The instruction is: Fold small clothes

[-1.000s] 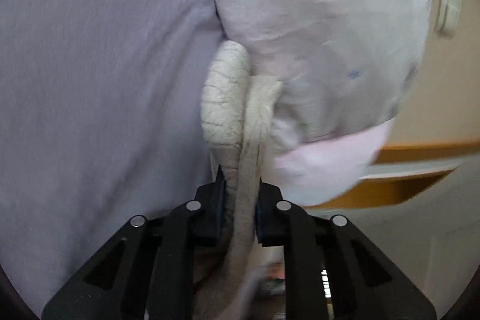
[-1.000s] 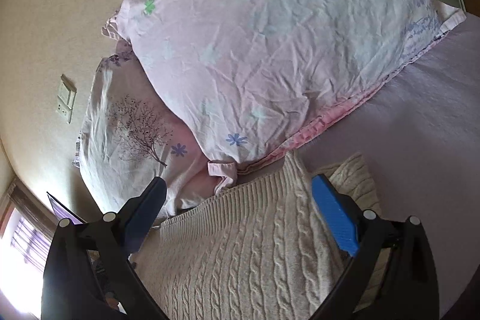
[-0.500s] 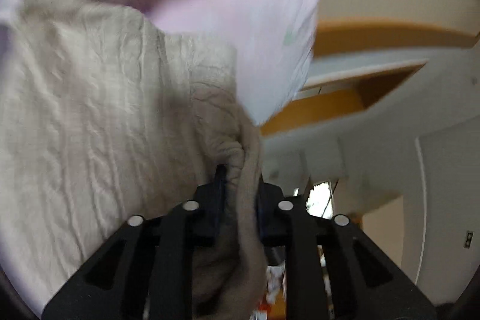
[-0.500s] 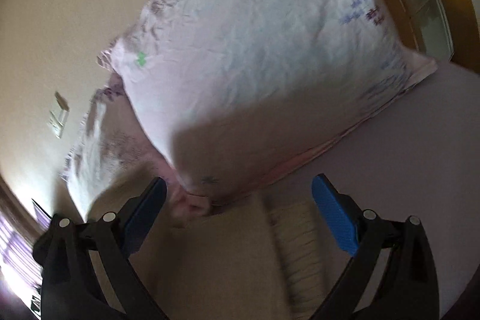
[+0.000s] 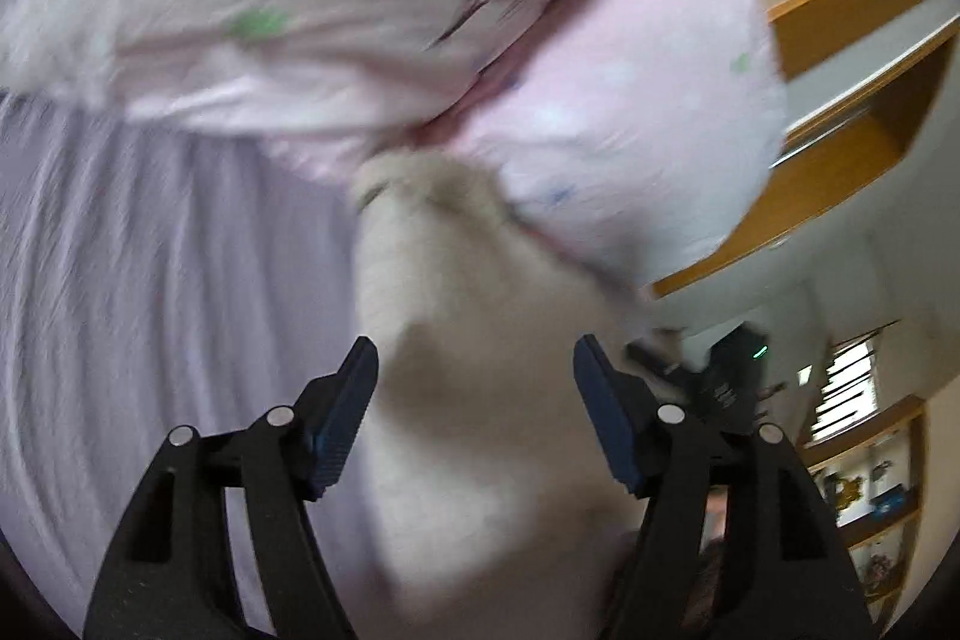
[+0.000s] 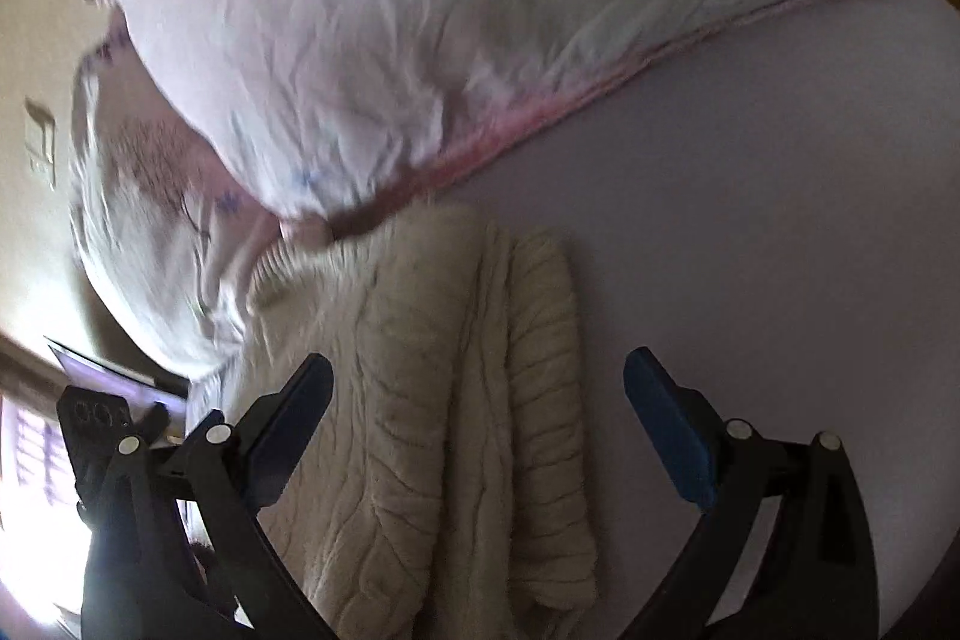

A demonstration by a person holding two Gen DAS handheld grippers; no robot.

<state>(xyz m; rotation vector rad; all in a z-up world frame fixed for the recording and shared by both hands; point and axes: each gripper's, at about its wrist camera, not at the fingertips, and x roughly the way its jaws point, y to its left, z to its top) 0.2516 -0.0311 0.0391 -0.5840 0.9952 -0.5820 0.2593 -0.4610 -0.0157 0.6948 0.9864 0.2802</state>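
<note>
Cream sweater (image 6: 444, 400) folded on the bed (image 6: 750, 220), long axis running away toward the pillows (image 6: 420, 40).

Both grippers spread wide, grasping nothing: left gripper (image 5: 474, 376) and right gripper (image 6: 477, 388) each straddling the knit from above. Far end touching the pillows' edge; sleeve strip along the right side, nearer the right gripper's outer finger (image 6: 666, 430).

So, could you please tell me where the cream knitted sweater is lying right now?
The cream knitted sweater lies on the lavender bedsheet, low and centre in the right wrist view, its top edge against the pink floral pillow.
</note>
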